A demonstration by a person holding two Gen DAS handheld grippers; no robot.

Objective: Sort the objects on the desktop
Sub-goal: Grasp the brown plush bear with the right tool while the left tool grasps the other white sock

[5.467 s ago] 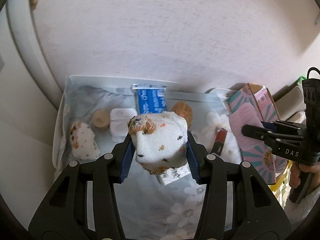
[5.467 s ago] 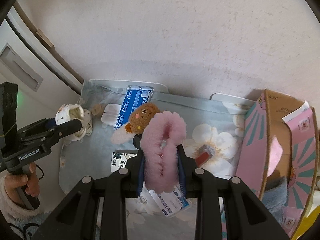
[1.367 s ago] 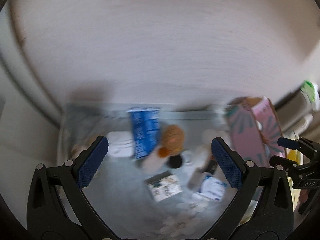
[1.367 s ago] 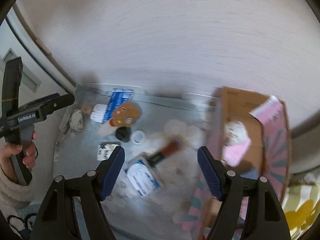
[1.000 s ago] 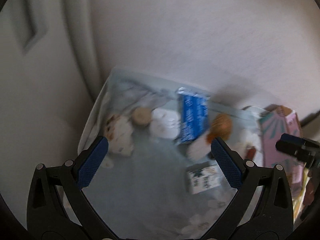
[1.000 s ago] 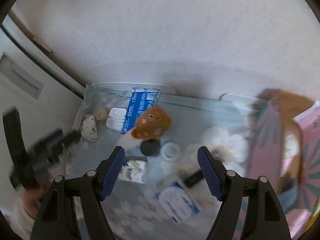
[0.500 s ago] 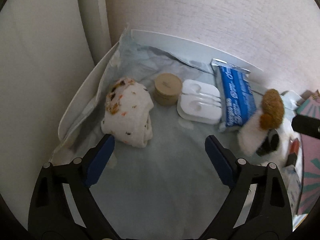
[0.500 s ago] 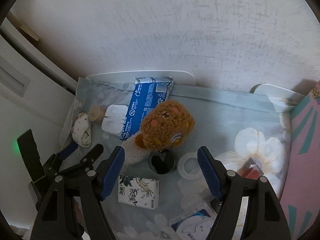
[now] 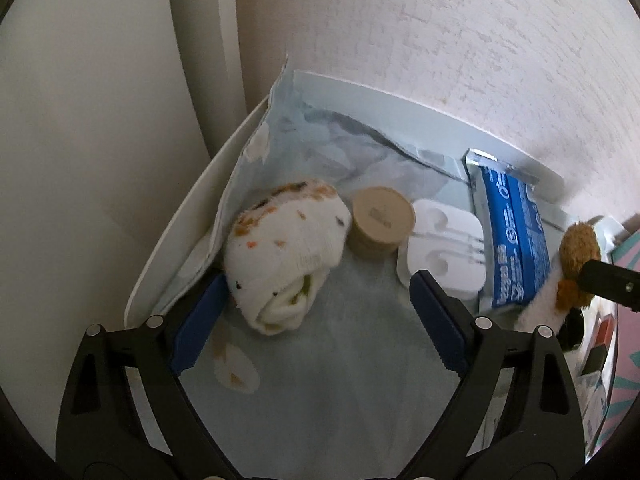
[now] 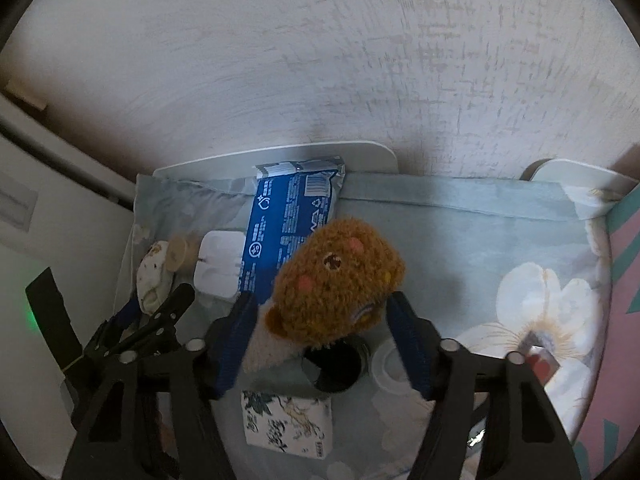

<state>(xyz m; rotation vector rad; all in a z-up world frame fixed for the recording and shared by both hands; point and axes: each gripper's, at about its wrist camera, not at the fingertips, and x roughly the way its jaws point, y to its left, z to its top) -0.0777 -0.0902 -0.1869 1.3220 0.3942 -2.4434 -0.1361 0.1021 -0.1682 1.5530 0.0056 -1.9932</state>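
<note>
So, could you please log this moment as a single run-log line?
left gripper: open, around rolled sock | right gripper: open, straddling brown plush toy | nothing gripped yet

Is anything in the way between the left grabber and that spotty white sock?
Nothing visible is. The left gripper is open, and the rolled sock already lies by its left finger. The round tan lid sits right next to the sock, beyond the fingers, not between them.

No legible txt; blue pack (image 10: 291, 222) print blurred.
</note>
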